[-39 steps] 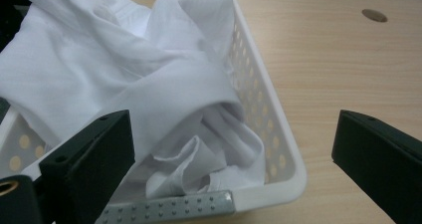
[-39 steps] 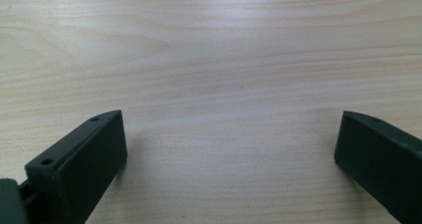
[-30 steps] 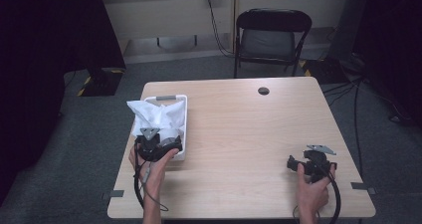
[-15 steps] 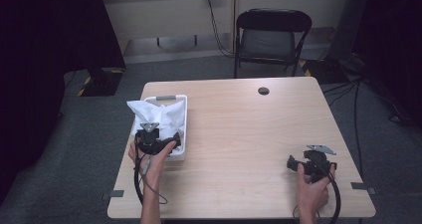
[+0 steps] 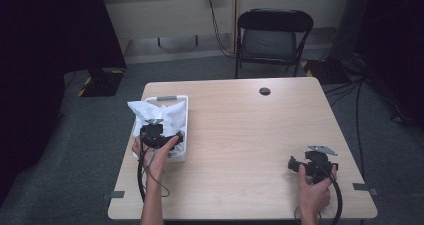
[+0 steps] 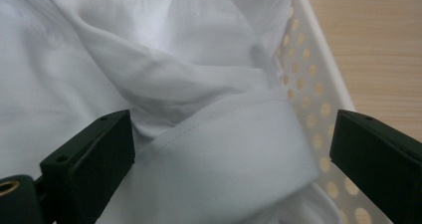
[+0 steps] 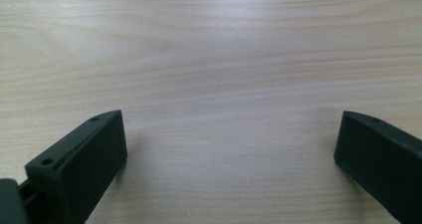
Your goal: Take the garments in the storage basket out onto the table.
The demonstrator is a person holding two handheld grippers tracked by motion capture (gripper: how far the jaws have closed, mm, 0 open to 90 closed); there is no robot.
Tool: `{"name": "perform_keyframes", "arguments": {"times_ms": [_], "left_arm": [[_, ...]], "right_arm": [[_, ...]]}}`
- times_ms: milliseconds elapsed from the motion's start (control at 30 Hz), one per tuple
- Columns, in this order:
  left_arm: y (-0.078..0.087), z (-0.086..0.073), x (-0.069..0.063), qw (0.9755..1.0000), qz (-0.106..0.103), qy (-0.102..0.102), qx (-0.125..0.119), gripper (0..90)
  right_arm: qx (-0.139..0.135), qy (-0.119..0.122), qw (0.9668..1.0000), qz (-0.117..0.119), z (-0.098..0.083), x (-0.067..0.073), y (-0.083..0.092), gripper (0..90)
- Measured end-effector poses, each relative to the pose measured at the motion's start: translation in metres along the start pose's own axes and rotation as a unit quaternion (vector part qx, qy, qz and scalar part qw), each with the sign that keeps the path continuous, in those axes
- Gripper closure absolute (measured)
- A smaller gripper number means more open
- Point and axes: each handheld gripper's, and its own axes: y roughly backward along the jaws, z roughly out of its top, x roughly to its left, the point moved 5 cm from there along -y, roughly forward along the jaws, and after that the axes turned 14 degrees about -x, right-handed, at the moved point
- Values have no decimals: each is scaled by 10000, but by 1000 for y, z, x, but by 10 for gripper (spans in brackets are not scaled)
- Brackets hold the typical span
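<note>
A white perforated basket (image 5: 183, 119) stands at the table's left side, with crumpled white cloth (image 5: 160, 112) heaped in it. My left gripper (image 5: 155, 130) hangs over the basket's near end. In the left gripper view it is open, its jaws wide apart around a folded hem of the white cloth (image 6: 234, 149), with the basket wall (image 6: 308, 84) to the right. My right gripper (image 5: 311, 162) rests near the table's front right. It is open too, and the right gripper view has bare wood (image 7: 219, 74) between its jaws.
The light wooden table (image 5: 250, 130) has a round cable hole (image 5: 265, 91) near its far edge. A black folding chair (image 5: 272, 37) stands behind the table. Dark curtains hang at left and right, and cables lie on the floor at the right.
My left gripper has moved forward a little, farther over the cloth in the basket. The right gripper has stayed where it was.
</note>
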Motion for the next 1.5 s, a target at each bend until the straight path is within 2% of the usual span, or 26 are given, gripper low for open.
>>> {"name": "perform_keyframes", "arguments": {"times_ms": [300,567,833,900,1267,1500], "left_arm": [[-14,-5,3,9996,198,-39,220,27],[-22,-8,5,9993,178,40,327,20],[-27,-10,4,9990,242,-85,373,16],[-28,-11,3,9985,264,-154,451,19],[-32,-13,1,9970,409,-383,533,114],[-33,-12,1,9967,413,-359,596,210]], "right_arm": [[3,4,10000,9,0,0,0,0],[2,4,10000,8,0,0,0,0],[2,4,10000,8,0,0,0,0],[2,5,10000,8,0,0,0,0],[2,5,10000,9,0,0,0,0],[2,4,10000,9,0,0,0,0]]}}
